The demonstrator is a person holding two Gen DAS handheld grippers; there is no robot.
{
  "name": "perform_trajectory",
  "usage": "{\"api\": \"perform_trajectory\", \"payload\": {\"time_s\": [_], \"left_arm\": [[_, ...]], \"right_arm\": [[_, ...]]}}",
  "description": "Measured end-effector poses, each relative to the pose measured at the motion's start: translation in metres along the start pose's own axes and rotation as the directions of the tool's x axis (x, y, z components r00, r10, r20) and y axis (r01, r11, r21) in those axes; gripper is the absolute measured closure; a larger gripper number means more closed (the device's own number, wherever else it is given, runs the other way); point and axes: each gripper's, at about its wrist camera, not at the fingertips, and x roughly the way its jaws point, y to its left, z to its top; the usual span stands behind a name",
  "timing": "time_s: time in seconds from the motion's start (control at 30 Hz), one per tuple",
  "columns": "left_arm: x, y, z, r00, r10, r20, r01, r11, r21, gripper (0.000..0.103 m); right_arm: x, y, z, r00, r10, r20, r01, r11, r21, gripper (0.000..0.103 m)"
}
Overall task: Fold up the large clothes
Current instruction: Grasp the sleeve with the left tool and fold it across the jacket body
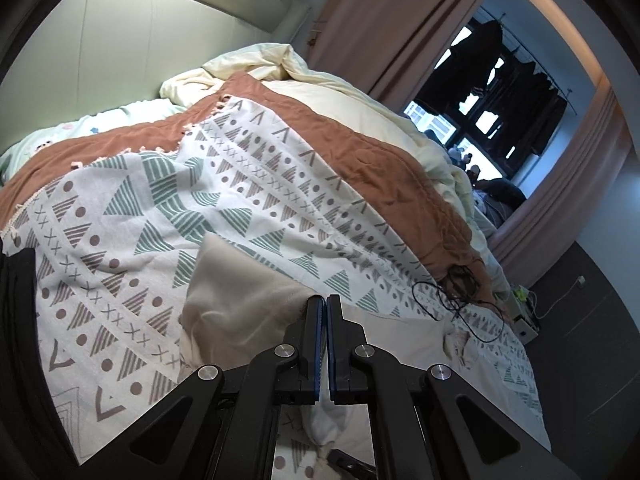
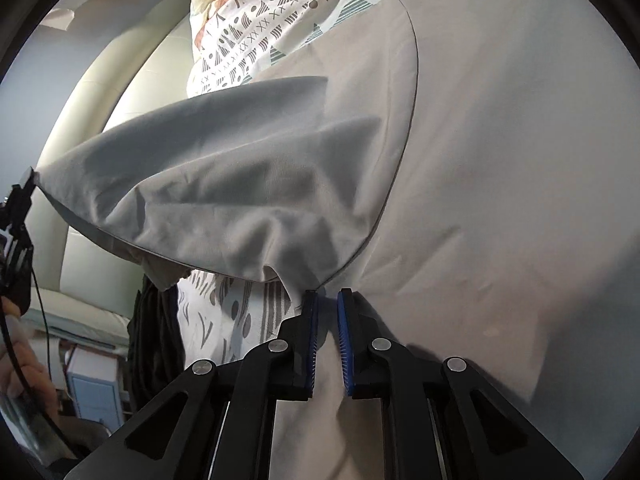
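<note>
A large beige garment lies on the patterned blanket of a bed. In the left wrist view my left gripper is shut, and the garment's edge runs up into its fingertips. The right wrist view shows the same garment spread wide. One corner is lifted to the far left, where the left gripper pinches it. My right gripper is at the garment's hem with a fold of cloth caught between its blue pads.
Beneath the blanket are a brown quilt and a cream duvet. A black cable lies near the bed's right edge. Dark clothes hang at the window. A hand and dark fabric are at lower left.
</note>
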Motion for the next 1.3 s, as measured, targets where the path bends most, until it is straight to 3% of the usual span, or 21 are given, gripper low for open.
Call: {"api": "perform_trajectory", "payload": {"time_s": [0.17, 0.2, 0.3, 0.47, 0.53, 0.63, 0.7, 0.77, 0.8, 0.87, 0.9, 0.93, 1.0, 1.1, 1.17, 1.3], "left_arm": [[0.005, -0.036, -0.014, 0.996, -0.081, -0.041, 0.082, 0.997, 0.011, 0.102], [0.006, -0.043, -0.017, 0.995, -0.092, -0.046, 0.093, 0.995, 0.018, 0.102], [0.006, -0.069, -0.026, 0.987, -0.152, -0.06, 0.155, 0.987, 0.048, 0.102], [0.004, -0.115, -0.043, 0.974, -0.206, -0.093, 0.218, 0.967, 0.132, 0.102], [0.009, -0.124, -0.048, 0.975, -0.185, -0.127, 0.204, 0.965, 0.164, 0.102], [0.015, -0.113, -0.052, 0.989, -0.064, -0.135, 0.09, 0.977, 0.193, 0.102], [0.017, -0.094, -0.05, 0.99, -0.012, -0.137, 0.034, 0.987, 0.158, 0.101], [0.015, -0.075, -0.049, 0.989, -0.01, -0.15, 0.025, 0.995, 0.098, 0.1], [0.014, -0.069, -0.049, 0.988, 0.0, -0.153, 0.013, 0.996, 0.083, 0.094], [0.007, -0.061, -0.047, 0.99, 0.02, -0.137, -0.01, 0.997, 0.076, 0.055], [0.003, -0.057, -0.045, 0.992, 0.023, -0.121, -0.014, 0.997, 0.074, 0.013], [-0.003, -0.054, -0.043, 0.996, 0.027, -0.09, -0.021, 0.997, 0.07, 0.001], [-0.011, -0.049, -0.038, 0.997, 0.073, -0.039, -0.071, 0.995, 0.069, 0.001], [-0.008, -0.037, -0.031, 0.987, 0.161, -0.02, -0.159, 0.985, 0.067, 0.001], [0.0, -0.028, -0.03, 0.973, 0.229, -0.025, -0.226, 0.971, 0.077, 0.001], [0.026, -0.012, -0.037, 0.958, 0.275, -0.077, -0.269, 0.96, 0.076, 0.003]], "right_arm": [[-0.016, -0.005, -0.003, 1.0, 0.014, -0.024, -0.013, 0.999, 0.029, 0.09], [-0.024, -0.006, -0.005, 1.0, 0.008, -0.011, -0.008, 0.999, 0.034, 0.085], [-0.057, -0.014, -0.012, 0.997, -0.027, 0.069, 0.021, 0.996, 0.088, 0.052], [-0.117, -0.021, -0.018, 0.976, -0.124, 0.18, 0.104, 0.988, 0.116, 0.051], [-0.138, -0.027, -0.023, 0.962, -0.172, 0.21, 0.149, 0.982, 0.119, 0.051], [-0.164, -0.045, -0.037, 0.952, -0.201, 0.229, 0.167, 0.973, 0.16, 0.051], [-0.173, -0.055, -0.042, 0.951, -0.204, 0.231, 0.164, 0.969, 0.184, 0.051], [-0.179, -0.06, -0.04, 0.953, -0.201, 0.228, 0.159, 0.969, 0.189, 0.051], [-0.181, -0.06, -0.037, 0.953, -0.19, 0.234, 0.149, 0.972, 0.184, 0.051], [-0.181, -0.057, -0.036, 0.952, -0.18, 0.248, 0.139, 0.975, 0.175, 0.051], [-0.181, -0.056, -0.037, 0.951, -0.182, 0.25, 0.14, 0.974, 0.177, 0.051], [-0.18, -0.056, -0.037, 0.951, -0.182, 0.25, 0.14, 0.974, 0.177, 0.051], [-0.179, -0.055, -0.038, 0.953, -0.181, 0.242, 0.142, 0.975, 0.169, 0.051], [-0.174, -0.051, -0.038, 0.954, -0.193, 0.229, 0.158, 0.974, 0.161, 0.051], [-0.174, -0.052, -0.038, 0.953, -0.198, 0.228, 0.163, 0.973, 0.164, 0.051], [-0.176, -0.056, -0.036, 0.951, -0.202, 0.235, 0.16, 0.969, 0.187, 0.051]]}}
